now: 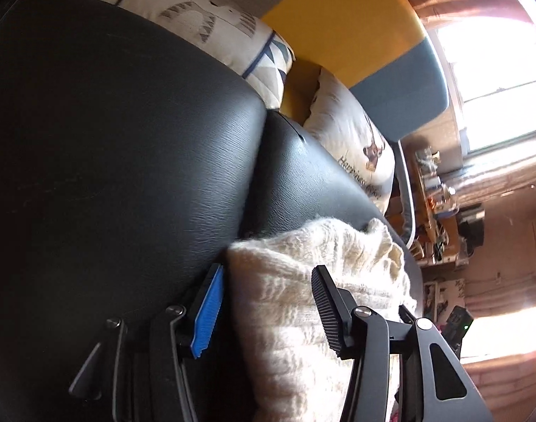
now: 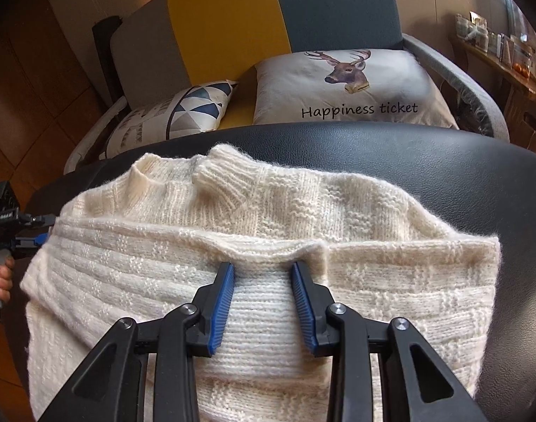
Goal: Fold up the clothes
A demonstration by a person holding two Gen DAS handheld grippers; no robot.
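Cream knit sweater [image 2: 268,232] lies folded on a black leather seat [image 2: 426,161], filling the middle and lower part of the right wrist view. Its long axis runs left-right across that frame. Collar [image 2: 141,172] points to the upper left, toward the back of the seat; a ribbed cuff [image 2: 222,183] lies folded over just right of it. A folded edge runs across the frame at mid-height, w/ the top layer below it. Lower part of the sweater is cut off by the frame bottom and partly hidden behind the gripper arms.

Right gripper [image 2: 262,270] sits at bottom centre, fingers narrowly apart, blue pads resting on the top layer just below the folded edge. Knit shows between the pads; whether they pinch it is hard to say, prob. only resting.

Left gripper [image 1: 268,274] is in the lower half of the left wrist view, fingers medium-wide. The sweater's end sits between them, not pressed. Blue pad [image 1: 208,313] stands just off the knit edge over the leather; the black pad is over the fabric. In the right wrist view this gripper shows at the far left edge, mostly cut off, w/ a person's hand [image 2: 2,277] on its handle.

Behind the seat: deer cushion [image 2: 345,88] reading "Happiness ticket", triangle-print cushion [image 2: 176,112], and a yellow-grey sofa back [image 2: 233,28]. Right side of the left wrist view is blown out by window [image 1: 496,70] glare; shelf clutter there is too small to make out.
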